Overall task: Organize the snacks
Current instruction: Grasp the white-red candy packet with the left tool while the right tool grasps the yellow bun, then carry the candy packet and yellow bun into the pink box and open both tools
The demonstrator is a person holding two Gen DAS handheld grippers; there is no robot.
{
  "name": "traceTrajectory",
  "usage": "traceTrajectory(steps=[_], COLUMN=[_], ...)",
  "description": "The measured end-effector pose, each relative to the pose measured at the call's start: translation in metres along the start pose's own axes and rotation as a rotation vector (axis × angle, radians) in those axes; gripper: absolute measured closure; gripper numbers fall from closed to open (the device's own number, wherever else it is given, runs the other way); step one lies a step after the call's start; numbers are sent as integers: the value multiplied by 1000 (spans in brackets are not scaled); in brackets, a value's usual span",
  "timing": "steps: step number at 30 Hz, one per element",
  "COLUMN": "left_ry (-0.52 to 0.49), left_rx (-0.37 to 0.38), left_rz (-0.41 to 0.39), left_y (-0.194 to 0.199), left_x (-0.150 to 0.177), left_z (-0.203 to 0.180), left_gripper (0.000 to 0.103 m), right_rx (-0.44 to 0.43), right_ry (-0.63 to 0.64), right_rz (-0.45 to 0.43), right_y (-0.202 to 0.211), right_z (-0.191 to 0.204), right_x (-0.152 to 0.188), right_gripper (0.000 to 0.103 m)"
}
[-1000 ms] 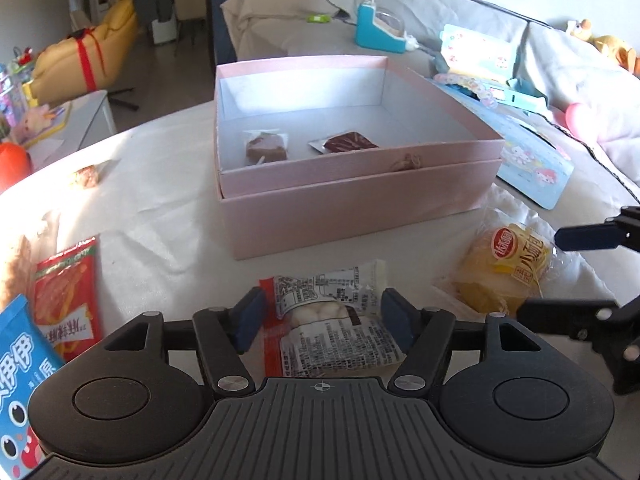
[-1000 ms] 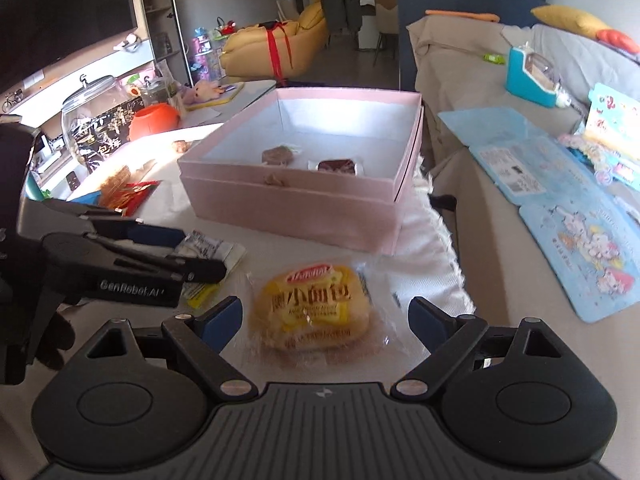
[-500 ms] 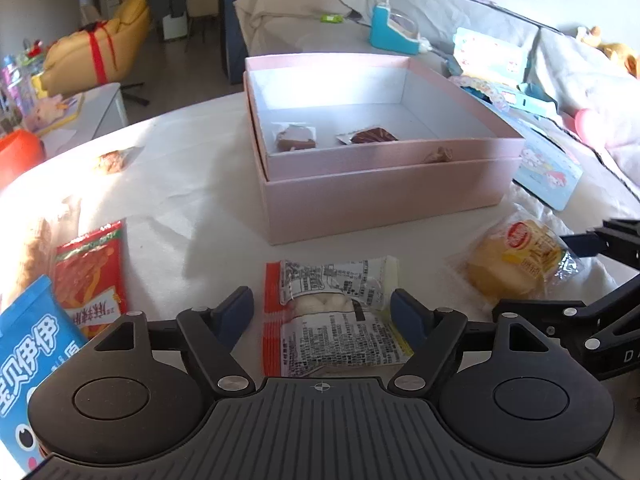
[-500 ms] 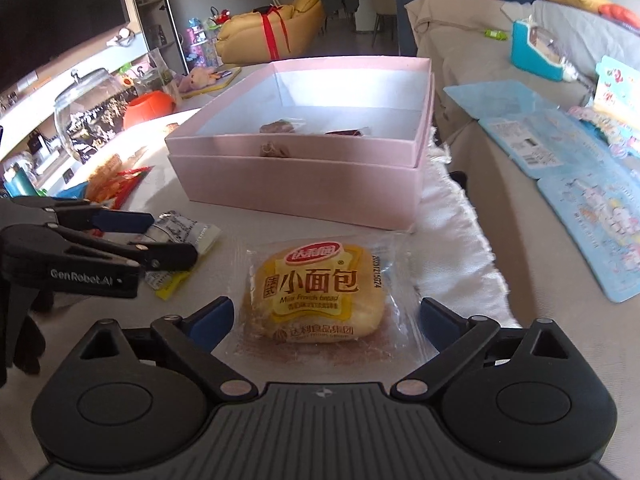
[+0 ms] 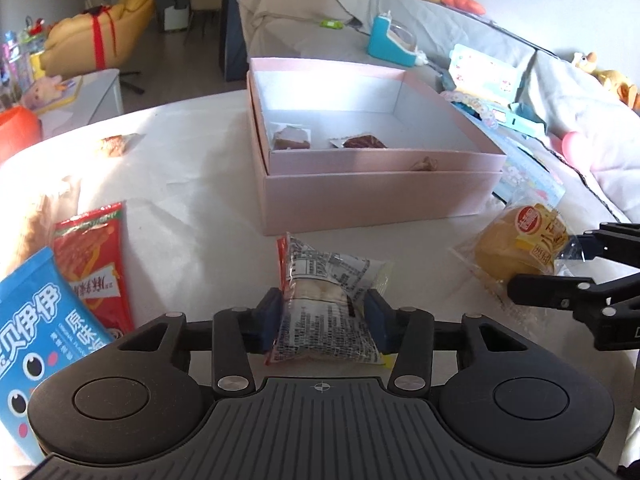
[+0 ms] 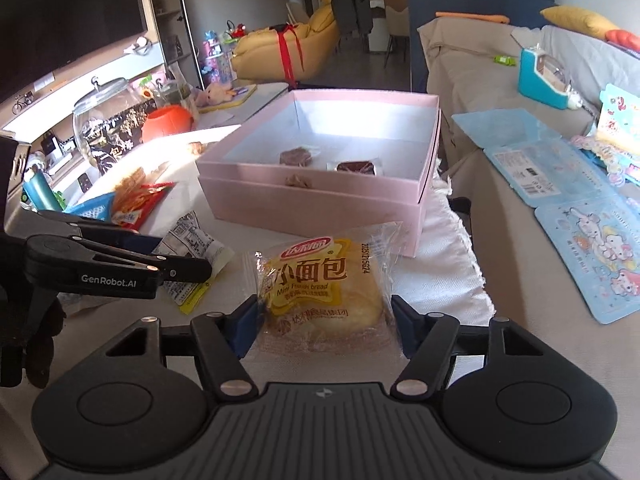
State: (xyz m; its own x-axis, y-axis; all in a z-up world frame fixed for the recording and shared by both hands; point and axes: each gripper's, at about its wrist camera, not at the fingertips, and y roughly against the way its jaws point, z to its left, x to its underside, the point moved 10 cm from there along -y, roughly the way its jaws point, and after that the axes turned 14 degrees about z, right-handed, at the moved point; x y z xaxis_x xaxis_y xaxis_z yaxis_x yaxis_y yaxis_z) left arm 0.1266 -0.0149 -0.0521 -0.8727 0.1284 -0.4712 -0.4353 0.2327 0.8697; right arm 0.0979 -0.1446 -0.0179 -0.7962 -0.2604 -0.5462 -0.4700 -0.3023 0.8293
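Note:
A white printed snack packet (image 5: 328, 280) lies on the white table in front of the pink box (image 5: 380, 196). My left gripper (image 5: 324, 320) is closing, its blue pads pressing both sides of the crumpled packet. To the right sits a yellow mini bread bag (image 6: 320, 284). My right gripper (image 6: 324, 328) is closing too, its pads against the bag's sides. The box (image 6: 312, 208) is open and holds two small wrapped brown snacks (image 5: 292, 139). Each gripper shows in the other's view: the right gripper (image 5: 548, 270) and the left gripper (image 6: 176, 254).
A red snack packet (image 5: 96, 272) and a blue one (image 5: 40, 332) lie at the table's left. A small wrapped snack (image 5: 114, 145) sits further back. A sofa with blue cards (image 6: 560, 168) and toys runs along the right of the table.
Both grippers' jaws have come in from wide to press on their packets. The white packet now stands crumpled and tilted up between the left pads.

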Motion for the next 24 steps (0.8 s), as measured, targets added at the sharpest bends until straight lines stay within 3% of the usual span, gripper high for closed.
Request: traceTrajectory(steps=[12, 24], left_ry=[-17, -52], left_rx=[35, 92], left_rz=[-68, -72], left_y=[30, 33], left_x=[-5, -5], left_z=[-11, -26], left_gripper=[75, 77], right_rx=[-5, 8], right_ry=[39, 45], right_rz=[-51, -75], right_y=[17, 24], right_z=[11, 12], right_x=[-9, -11], right_gripper=[36, 36])
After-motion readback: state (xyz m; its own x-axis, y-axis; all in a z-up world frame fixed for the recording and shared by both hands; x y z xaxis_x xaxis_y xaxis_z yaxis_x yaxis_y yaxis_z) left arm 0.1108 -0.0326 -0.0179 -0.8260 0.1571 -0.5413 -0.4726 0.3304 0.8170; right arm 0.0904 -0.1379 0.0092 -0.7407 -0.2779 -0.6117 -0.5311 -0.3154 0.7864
